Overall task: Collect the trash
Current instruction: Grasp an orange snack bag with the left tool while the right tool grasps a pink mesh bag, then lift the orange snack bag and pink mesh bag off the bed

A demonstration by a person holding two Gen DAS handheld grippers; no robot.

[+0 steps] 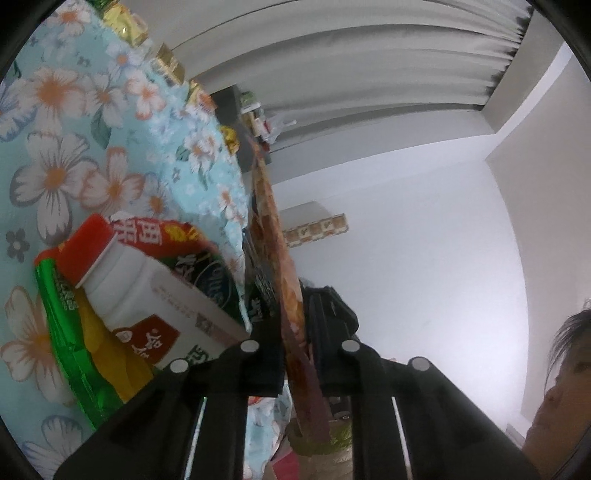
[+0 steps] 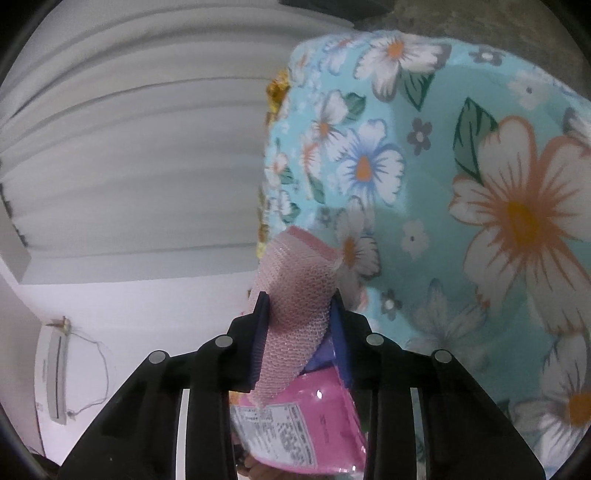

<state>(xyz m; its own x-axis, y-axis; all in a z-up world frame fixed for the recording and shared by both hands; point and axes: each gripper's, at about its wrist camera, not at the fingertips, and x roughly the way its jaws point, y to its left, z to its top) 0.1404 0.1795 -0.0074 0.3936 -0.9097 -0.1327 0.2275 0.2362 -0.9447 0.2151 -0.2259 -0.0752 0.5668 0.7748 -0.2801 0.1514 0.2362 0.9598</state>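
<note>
In the left wrist view my left gripper [image 1: 293,332] is shut on a flat brown snack wrapper [image 1: 275,236], seen edge-on and held up off the floral tablecloth [image 1: 74,129]. A white bottle with a red cap [image 1: 147,299] lies on a green and red snack bag [image 1: 81,347] just left of the gripper. In the right wrist view my right gripper [image 2: 301,306] is shut on a pink bubble-wrap mailer [image 2: 295,291], whose pink body with a printed label [image 2: 295,432] hangs below the fingers.
Gold foil wrappers [image 1: 129,26] lie along the far edge of the tablecloth, which also shows in the right wrist view [image 2: 461,184]. Grey curtains [image 1: 369,66] and a white wall [image 1: 406,240] fill the background. A person's face [image 1: 565,376] is at the right edge.
</note>
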